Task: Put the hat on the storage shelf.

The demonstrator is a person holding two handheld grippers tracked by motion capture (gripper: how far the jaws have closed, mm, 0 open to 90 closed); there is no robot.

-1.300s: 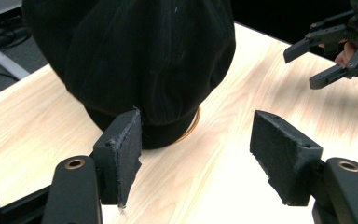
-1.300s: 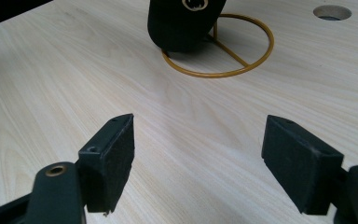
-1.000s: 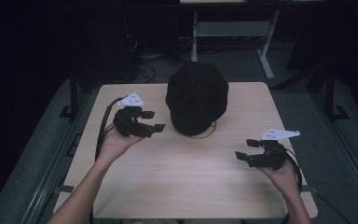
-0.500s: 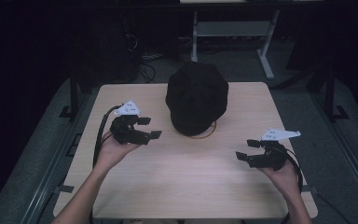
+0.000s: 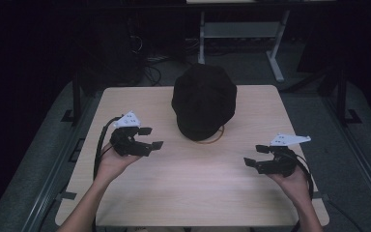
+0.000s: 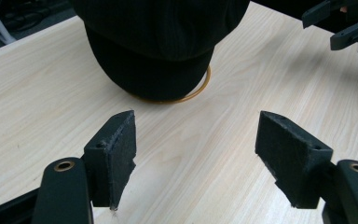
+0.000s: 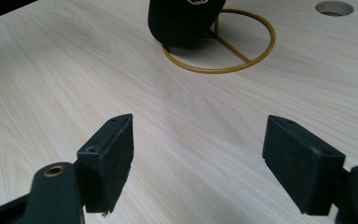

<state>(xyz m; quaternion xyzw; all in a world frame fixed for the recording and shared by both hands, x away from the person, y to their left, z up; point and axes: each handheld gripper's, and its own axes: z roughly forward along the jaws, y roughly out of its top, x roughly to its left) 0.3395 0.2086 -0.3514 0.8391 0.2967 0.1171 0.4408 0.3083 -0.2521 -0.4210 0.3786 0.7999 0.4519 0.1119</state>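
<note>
- Black cap [image 5: 204, 100] sits on a yellow wire stand [image 7: 220, 42], centre-back of the wooden table [image 5: 188, 188]; the stand's ring base shows under the cap's edge.
- Left gripper [image 5: 150, 137] — jaws spread wide, nothing between them, just left of the cap and apart from it; jaws have just been opening a little.
- Right gripper [image 5: 253, 155] — jaws released, empty, over bare tabletop, well apart from the cap at front right.
- Round hole [image 7: 334, 7] in the tabletop beyond the stand.
</note>
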